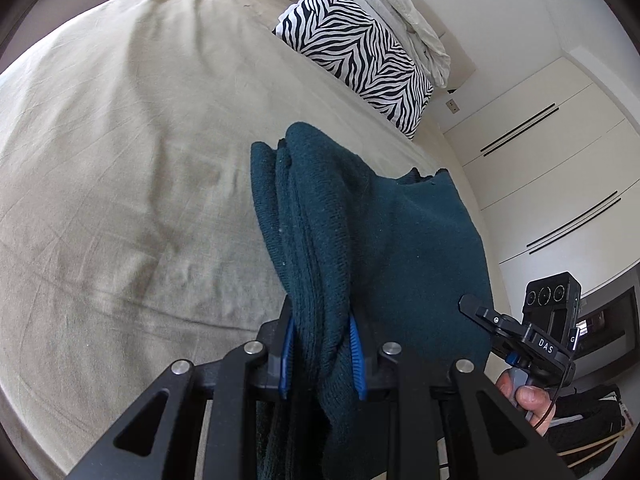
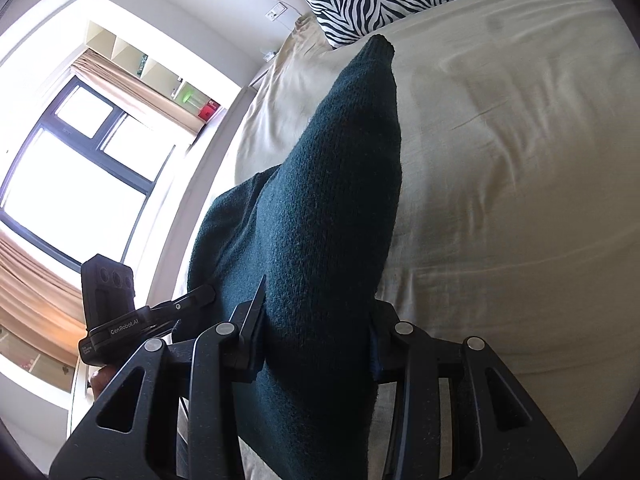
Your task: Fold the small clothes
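A dark teal knitted garment (image 1: 360, 232) is held up above the bed. My left gripper (image 1: 323, 356) is shut on a bunched edge of it, the blue pads (image 1: 356, 356) pressing the cloth from both sides. My right gripper (image 2: 316, 344) is shut on another part of the same garment (image 2: 320, 184), which drapes over and hides most of its fingers. The right gripper also shows in the left wrist view (image 1: 532, 332) at the far right, a hand on its handle. The left gripper shows in the right wrist view (image 2: 120, 320) at the lower left.
The bed with a beige sheet (image 1: 120, 160) spreads below. A zebra-print pillow (image 1: 360, 52) and a crumpled pale cloth (image 1: 404, 16) lie at its head. White wardrobe doors (image 1: 540, 160) stand to the right. A bright window (image 2: 72, 168) is on the other side.
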A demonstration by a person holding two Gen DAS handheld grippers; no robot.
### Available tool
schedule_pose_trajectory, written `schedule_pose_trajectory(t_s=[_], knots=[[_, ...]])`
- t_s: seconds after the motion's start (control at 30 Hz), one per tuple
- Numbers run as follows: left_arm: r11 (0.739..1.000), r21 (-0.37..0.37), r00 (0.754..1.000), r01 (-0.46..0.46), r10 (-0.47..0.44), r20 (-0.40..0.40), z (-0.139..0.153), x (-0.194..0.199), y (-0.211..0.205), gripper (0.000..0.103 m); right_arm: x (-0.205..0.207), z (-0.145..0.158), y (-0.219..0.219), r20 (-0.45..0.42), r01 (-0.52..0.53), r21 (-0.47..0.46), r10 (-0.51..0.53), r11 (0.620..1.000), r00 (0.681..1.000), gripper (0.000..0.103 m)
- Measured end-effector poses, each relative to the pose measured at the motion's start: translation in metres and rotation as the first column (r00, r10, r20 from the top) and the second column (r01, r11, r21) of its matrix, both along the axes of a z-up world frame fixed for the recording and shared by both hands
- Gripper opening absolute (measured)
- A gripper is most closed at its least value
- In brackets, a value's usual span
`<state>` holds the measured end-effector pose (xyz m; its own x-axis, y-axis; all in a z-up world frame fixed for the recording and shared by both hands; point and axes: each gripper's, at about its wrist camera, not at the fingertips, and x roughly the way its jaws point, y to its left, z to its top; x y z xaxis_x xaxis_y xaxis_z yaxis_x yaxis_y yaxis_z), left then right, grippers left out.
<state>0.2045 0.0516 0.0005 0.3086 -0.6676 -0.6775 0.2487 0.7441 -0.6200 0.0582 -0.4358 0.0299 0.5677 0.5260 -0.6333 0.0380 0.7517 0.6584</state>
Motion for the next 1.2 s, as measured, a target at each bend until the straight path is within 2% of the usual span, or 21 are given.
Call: schedule_pose_trajectory(t_s=[0.27, 0.4, 0.5, 0.57, 0.63, 0.67, 0.83, 1.0, 1.07, 1.1, 1.13, 1.2], knots=[[0.997, 0.056, 0.998, 0.060, -0.060, 0.005, -0.003, -0.056, -0.029, 0.025, -0.082, -0.027, -0.023, -0.043, 0.052, 0.069, -0.049, 0.996, 0.998, 0.036], [0.996, 0.067, 0.998, 0.060, -0.058, -0.037, -0.029, -0.074, -0.034, 0.026, -0.098, -0.048, -0.024, -0.070, 0.063, 0.057, -0.059, 0.996, 0.996, 0.036], [0.992, 0.108, 0.997, 0.060, -0.053, -0.064, -0.054, -0.080, -0.039, 0.027, -0.103, -0.078, -0.026, -0.127, 0.067, 0.049, -0.060, 0.997, 0.990, 0.038], [0.994, 0.097, 0.996, 0.053, -0.046, -0.077, -0.069, -0.081, -0.036, 0.032, -0.106, -0.099, -0.035, -0.160, 0.086, 0.105, -0.069, 0.991, 0.985, 0.040], [0.996, 0.077, 0.997, 0.035, -0.030, -0.074, -0.074, -0.083, -0.034, 0.035, -0.111, -0.114, -0.041, -0.156, 0.099, 0.179, -0.071, 0.979, 0.985, 0.042], [0.996, 0.082, 0.998, 0.033, -0.028, -0.062, -0.074, -0.083, -0.035, 0.036, -0.113, -0.115, -0.041, -0.144, 0.094, 0.186, -0.068, 0.978, 0.987, 0.043], [0.998, 0.066, 0.999, 0.011, -0.008, -0.036, -0.072, -0.092, -0.033, 0.042, -0.123, -0.111, -0.041, -0.137, 0.112, 0.188, -0.087, 0.976, 0.987, 0.048], [0.994, 0.108, 0.998, -0.027, 0.021, 0.052, -0.048, -0.110, -0.022, 0.043, -0.158, -0.085, -0.059, -0.078, 0.231, 0.122, -0.222, 0.965, 0.972, 0.054], [0.991, 0.124, 0.994, -0.046, 0.033, 0.108, -0.033, -0.118, -0.019, 0.057, -0.175, -0.071, -0.065, -0.038, 0.276, 0.072, -0.274, 0.958, 0.961, 0.055], [0.989, 0.131, 0.989, -0.062, 0.043, 0.144, -0.024, -0.123, -0.017, 0.061, -0.180, -0.061, -0.066, -0.007, 0.294, 0.031, -0.294, 0.955, 0.956, 0.055], [0.986, 0.146, 0.980, -0.083, 0.055, 0.190, -0.014, -0.130, -0.016, 0.070, -0.188, -0.049, -0.064, 0.032, 0.310, -0.021, -0.309, 0.951, 0.950, 0.055], [0.971, 0.196, 0.947, -0.140, 0.074, 0.313, 0.009, -0.147, -0.018, 0.083, -0.202, -0.020, -0.055, 0.128, 0.335, -0.126, -0.320, 0.934, 0.939, 0.059]])
